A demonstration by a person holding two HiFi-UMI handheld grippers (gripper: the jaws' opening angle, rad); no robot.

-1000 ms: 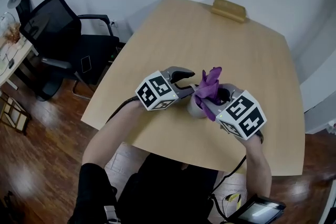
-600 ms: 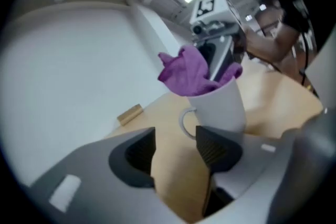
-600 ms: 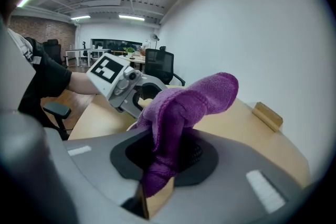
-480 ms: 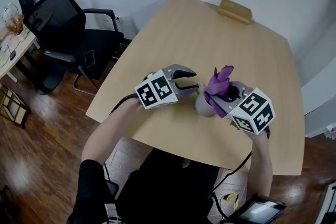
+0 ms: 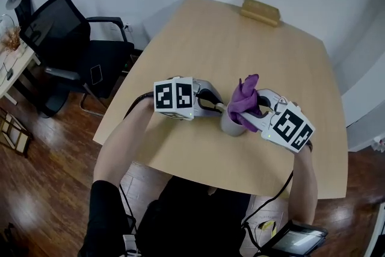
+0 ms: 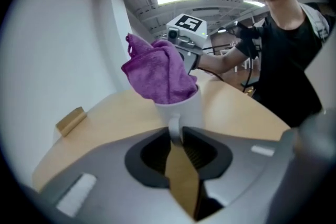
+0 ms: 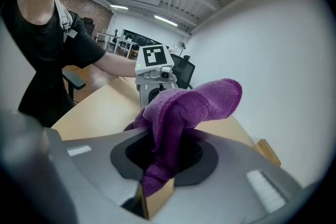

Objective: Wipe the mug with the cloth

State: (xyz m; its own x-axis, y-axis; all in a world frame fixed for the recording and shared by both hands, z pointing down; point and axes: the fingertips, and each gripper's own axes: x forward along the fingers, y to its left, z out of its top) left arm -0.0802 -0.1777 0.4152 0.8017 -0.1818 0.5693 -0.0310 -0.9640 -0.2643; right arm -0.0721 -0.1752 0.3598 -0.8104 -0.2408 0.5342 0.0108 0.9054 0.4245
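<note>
A white mug (image 5: 231, 124) stands near the front edge of the wooden table (image 5: 240, 39). A purple cloth (image 5: 243, 99) is stuffed into its mouth and sticks up above the rim. My right gripper (image 5: 258, 110) is shut on the cloth (image 7: 184, 107) right over the mug. My left gripper (image 5: 219, 106) reaches in from the left. Its jaws are closing, with the mug's handle (image 6: 175, 131) between them and the pads against it. In the left gripper view the mug (image 6: 181, 110) is upright with the cloth (image 6: 157, 73) bulging out of it. The mug's inside is hidden.
A small wooden block (image 5: 261, 11) lies at the table's far edge. A black office chair (image 5: 66, 39) stands left of the table on the wooden floor. Cables run back from both grippers toward the person.
My left gripper has moved right to the mug and its jaws have narrowed around the handle. The right gripper with the cloth has stayed at the mug's mouth.
</note>
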